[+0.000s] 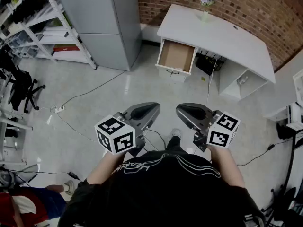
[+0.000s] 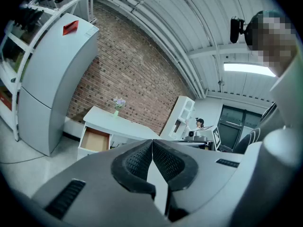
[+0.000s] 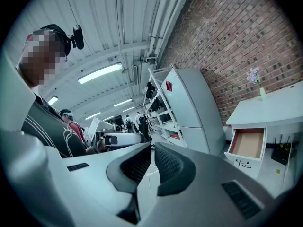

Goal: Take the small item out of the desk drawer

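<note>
Grey, glossy floor (image 1: 118, 93) covers the room, with a brick wall (image 1: 227, 4) closing the far side. White desk (image 1: 222, 32) stands at far right against that wall, its top bare apart from a small vase of purple flowers (image 1: 206, 4) near the far edge. The desk's drawer (image 1: 176, 56) is pulled out toward the near side, at the desk's left end, and shows a plain brown bottom. The small item cannot be made out in any view at this range.

A tall grey cabinet (image 1: 104, 22) stands at far centre-left, just left of the desk. White open shelving (image 1: 42, 27) runs along the far left, beside the cabinet. Loose cables (image 1: 90, 91) trail across the floor from the cabinet toward a power strip (image 1: 59, 109) at left. A black office chair (image 1: 19, 86) sits at the left edge. A person in red (image 1: 28, 207) is at the near left corner.

The left gripper (image 1: 150, 110) and right gripper (image 1: 185, 111) are held side by side at the near centre, well apart from the desk, over bare floor. In the left gripper view the ribbed pads (image 2: 137, 162) meet at their tips with nothing between them. In the right gripper view the pads (image 3: 173, 167) likewise stand together, holding nothing. Both views look toward the drawer from a distance.
</note>
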Motion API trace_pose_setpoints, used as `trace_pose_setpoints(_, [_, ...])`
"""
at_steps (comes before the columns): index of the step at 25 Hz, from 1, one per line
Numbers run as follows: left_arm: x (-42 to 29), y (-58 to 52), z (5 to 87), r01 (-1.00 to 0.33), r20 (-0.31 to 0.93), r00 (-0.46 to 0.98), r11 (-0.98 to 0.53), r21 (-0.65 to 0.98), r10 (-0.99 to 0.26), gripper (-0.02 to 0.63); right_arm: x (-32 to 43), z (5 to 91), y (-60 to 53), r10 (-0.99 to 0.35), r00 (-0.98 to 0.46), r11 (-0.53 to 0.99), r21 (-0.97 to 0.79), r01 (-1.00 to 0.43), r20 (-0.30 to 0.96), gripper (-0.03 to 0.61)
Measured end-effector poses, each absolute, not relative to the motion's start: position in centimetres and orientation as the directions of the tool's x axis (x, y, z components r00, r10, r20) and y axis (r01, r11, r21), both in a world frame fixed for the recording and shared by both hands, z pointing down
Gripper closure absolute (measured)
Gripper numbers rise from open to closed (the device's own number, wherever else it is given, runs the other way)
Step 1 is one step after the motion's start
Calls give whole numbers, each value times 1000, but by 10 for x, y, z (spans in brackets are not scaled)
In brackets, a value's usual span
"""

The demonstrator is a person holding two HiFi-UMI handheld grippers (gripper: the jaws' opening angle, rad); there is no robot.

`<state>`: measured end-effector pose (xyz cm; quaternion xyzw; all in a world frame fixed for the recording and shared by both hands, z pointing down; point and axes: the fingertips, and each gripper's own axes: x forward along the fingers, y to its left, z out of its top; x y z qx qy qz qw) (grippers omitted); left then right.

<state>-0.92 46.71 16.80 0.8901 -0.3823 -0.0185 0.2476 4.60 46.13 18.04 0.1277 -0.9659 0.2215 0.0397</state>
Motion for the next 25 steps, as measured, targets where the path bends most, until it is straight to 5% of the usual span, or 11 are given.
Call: trace_pose_setpoints(25, [-34, 376, 181, -699, 175, 679, -556, 450, -713, 592, 30, 194, 356, -244, -960, 849, -447, -282, 140, 522])
